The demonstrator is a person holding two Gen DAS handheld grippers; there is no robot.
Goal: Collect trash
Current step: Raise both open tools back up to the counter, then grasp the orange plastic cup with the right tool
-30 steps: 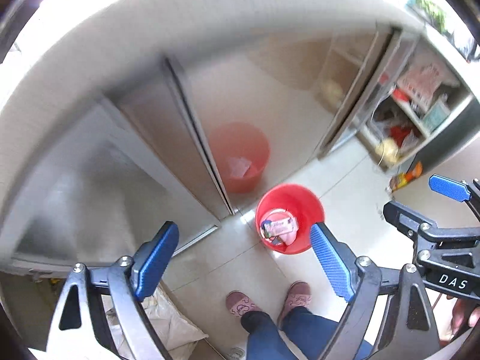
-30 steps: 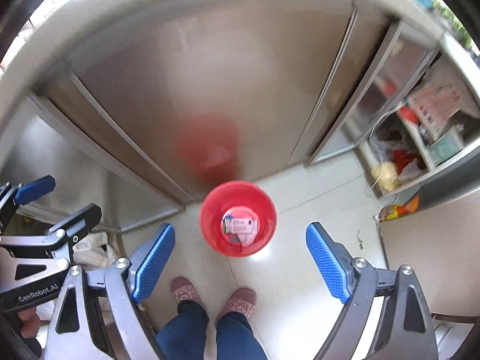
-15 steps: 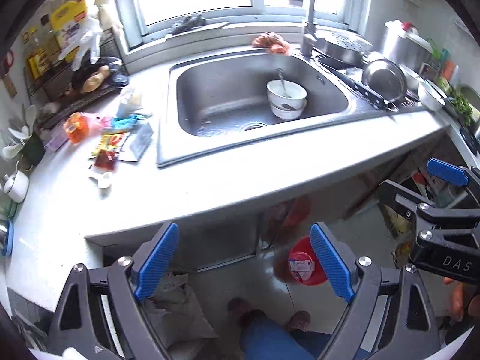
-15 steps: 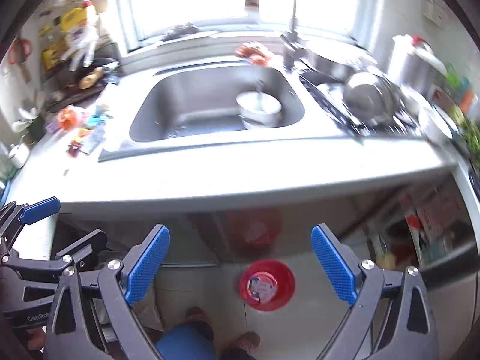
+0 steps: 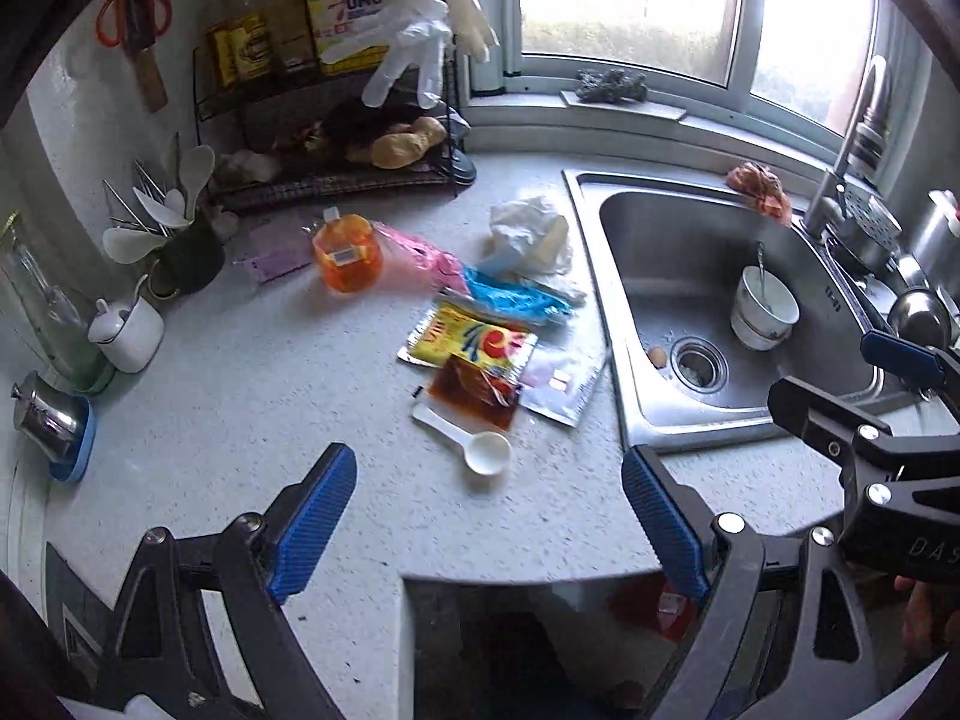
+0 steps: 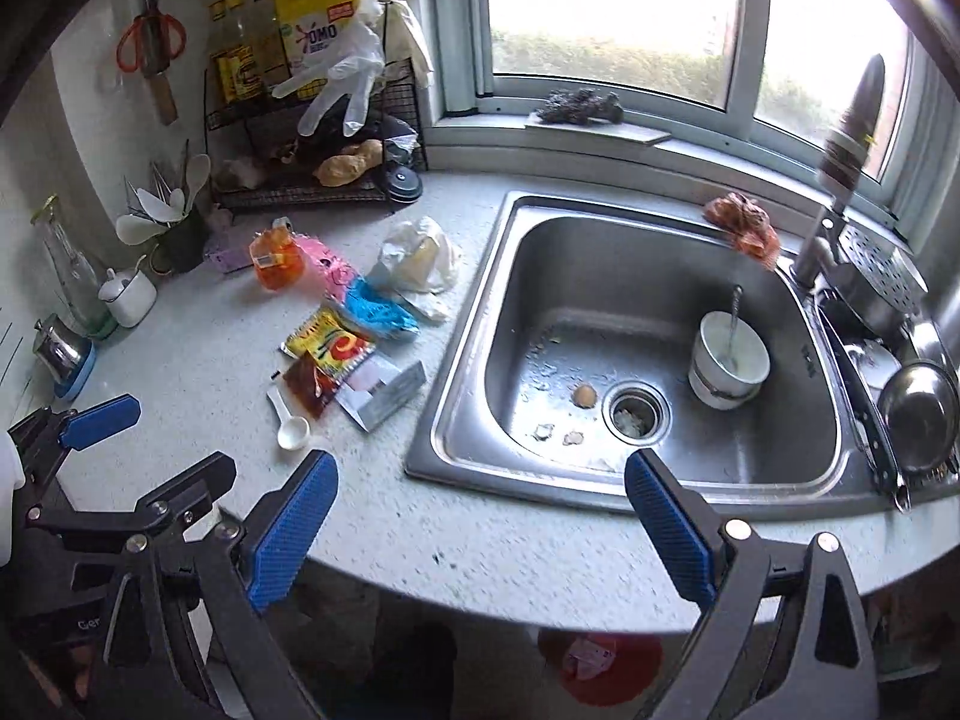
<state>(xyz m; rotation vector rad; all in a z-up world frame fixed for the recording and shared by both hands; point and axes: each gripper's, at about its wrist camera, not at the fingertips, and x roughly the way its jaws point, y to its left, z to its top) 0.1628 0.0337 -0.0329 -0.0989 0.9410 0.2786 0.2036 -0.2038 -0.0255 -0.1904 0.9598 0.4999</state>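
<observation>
Trash lies on the white counter left of the sink: a yellow wrapper [image 5: 468, 339] [image 6: 329, 343], a dark red sauce packet [image 5: 474, 391], a silver packet [image 5: 561, 381], a white plastic spoon [image 5: 474, 444] [image 6: 291, 427], blue and pink plastic bags [image 5: 510, 294], a crumpled white bag [image 5: 528, 234] and an orange bottle [image 5: 347, 252]. My left gripper [image 5: 489, 519] is open and empty above the counter's front, just short of the spoon. My right gripper [image 6: 480, 522] is open and empty over the sink's front edge. A red bin [image 6: 606, 669] stands on the floor below.
The steel sink [image 6: 636, 324] holds a white bowl with a spoon [image 6: 726, 360] and food scraps. A wire rack with bottles [image 5: 324, 120], a utensil pot [image 5: 180, 240] and small jars stand at the left. Pans [image 6: 918, 414] sit right of the sink.
Both grippers have swung up from the floor and red bin to face the counter and sink. The left one now looks at the trash pile. Both stay open.
</observation>
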